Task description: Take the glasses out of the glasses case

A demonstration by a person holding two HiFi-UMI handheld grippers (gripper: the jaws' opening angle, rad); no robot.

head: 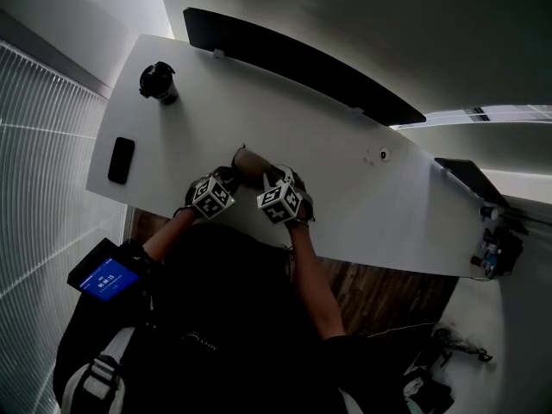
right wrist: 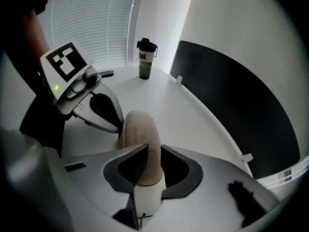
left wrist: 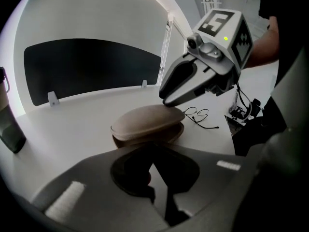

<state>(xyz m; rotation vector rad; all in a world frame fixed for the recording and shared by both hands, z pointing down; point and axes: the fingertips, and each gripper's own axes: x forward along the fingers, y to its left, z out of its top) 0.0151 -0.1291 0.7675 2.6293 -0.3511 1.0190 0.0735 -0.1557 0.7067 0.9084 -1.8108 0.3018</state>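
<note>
A tan glasses case (head: 248, 162) lies on the white table (head: 379, 205) with its lid slightly ajar. In the left gripper view the case (left wrist: 145, 122) is broadside, and thin wire glasses (left wrist: 199, 115) lie on the table just beyond it. My left gripper (left wrist: 153, 153) holds its jaws close together on the case's near edge. My right gripper (right wrist: 150, 158) points steeply down, open, straddling the end of the case (right wrist: 139, 134). Its fingertips (left wrist: 166, 99) rest at the lid's top.
A dark bottle (head: 159, 83) stands at the table's far left corner, with a black phone (head: 121, 159) nearer the front edge. A long dark panel (head: 293, 59) runs along the back. Cables and small gear (head: 492, 248) sit at the right end.
</note>
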